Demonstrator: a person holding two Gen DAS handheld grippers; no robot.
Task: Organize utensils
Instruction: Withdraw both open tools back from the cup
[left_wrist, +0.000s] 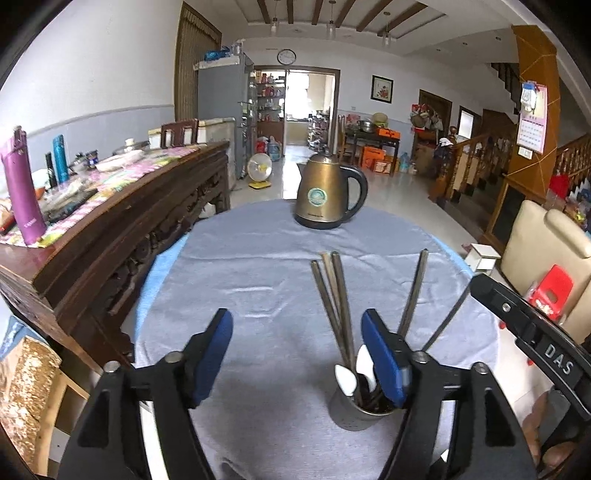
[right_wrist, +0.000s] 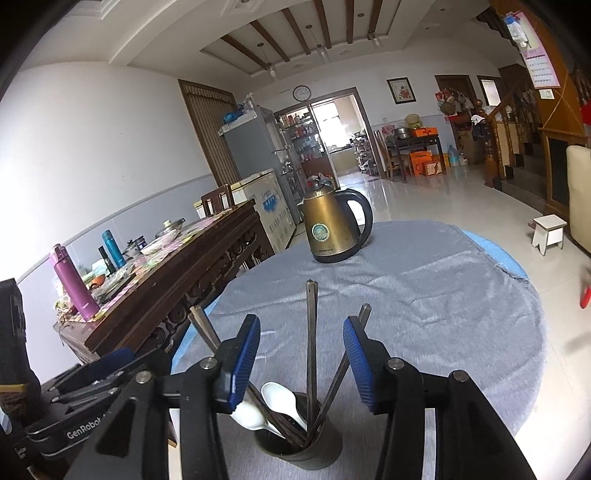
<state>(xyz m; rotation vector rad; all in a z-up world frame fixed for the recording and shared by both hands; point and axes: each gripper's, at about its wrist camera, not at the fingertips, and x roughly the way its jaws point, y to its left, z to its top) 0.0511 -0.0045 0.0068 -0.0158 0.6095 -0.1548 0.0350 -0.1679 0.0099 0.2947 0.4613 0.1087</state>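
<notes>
Chopsticks (right_wrist: 311, 332) and spoons (right_wrist: 282, 400) stand in holder (right_wrist: 314, 452) on bench (left_wrist: 258, 258); left gripper (left_wrist: 297, 354) and right gripper (right_wrist: 301, 363) both spread, gripping nothing.

Grey-blue woven tablecloth (right_wrist: 424, 295), light blue cover edge beneath. Bronze-gold metal kettle (right_wrist: 334, 229), black handle and base, round teal-green badge. Dark grey metal utensil cup (right_wrist: 314, 450); dark brown-grey chopsticks (right_wrist: 312, 332); glossy white ceramic spoons (right_wrist: 282, 400). Black gripper arms, ribbed blue pads (right_wrist: 245, 354). Magenta-purple flask (left_wrist: 22, 188); teal bottle (left_wrist: 60, 158); pink patterned cloth on dark carved wooden sideboard (left_wrist: 147, 229).
</notes>
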